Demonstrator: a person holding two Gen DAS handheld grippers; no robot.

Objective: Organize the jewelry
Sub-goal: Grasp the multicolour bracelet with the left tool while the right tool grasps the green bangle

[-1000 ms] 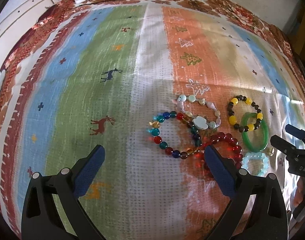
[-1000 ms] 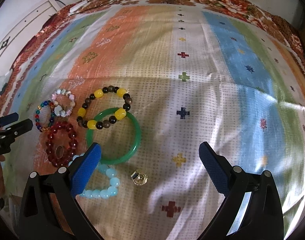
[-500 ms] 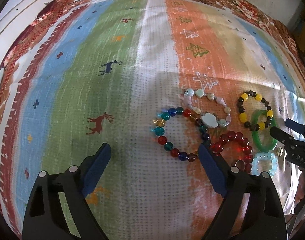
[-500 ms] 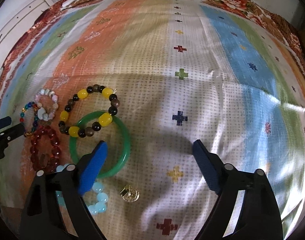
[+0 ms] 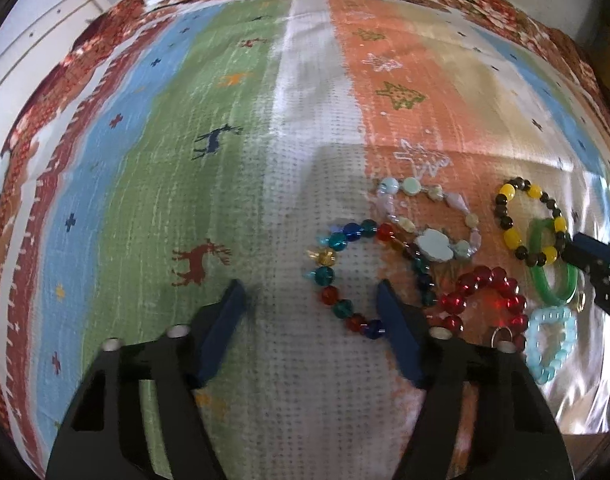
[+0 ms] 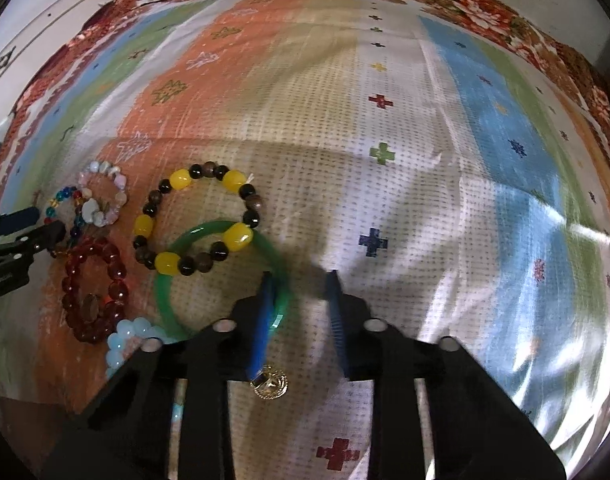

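Both claws have just been closing: the left claw (image 5: 309,294) stands half-released over bare bedspread (image 5: 233,184), the right claw (image 6: 301,286) narrowed around the green bangle (image 6: 177,248) rim, grip unconfirmed. Full pad contact is advised before lifting.

Right claw (image 6: 301,280) low in view, angled down over a striped patterned cloth (image 6: 385,160), jaws just narrowed to a slim gap; left pad inside the green bangle (image 6: 221,280), bangle's right rim between the pads, contact unclear. Yellow-and-dark bead bracelet (image 6: 197,220) overlapping the bangle's upper rim. Toward the cloth's left edge: red bead bracelet (image 6: 93,288), pale mixed-stone bracelet (image 6: 105,196), pale blue beads (image 6: 125,336). Gold charm (image 6: 271,386) near the cloth's front edge. Left claw (image 6: 45,224) at the left edge.
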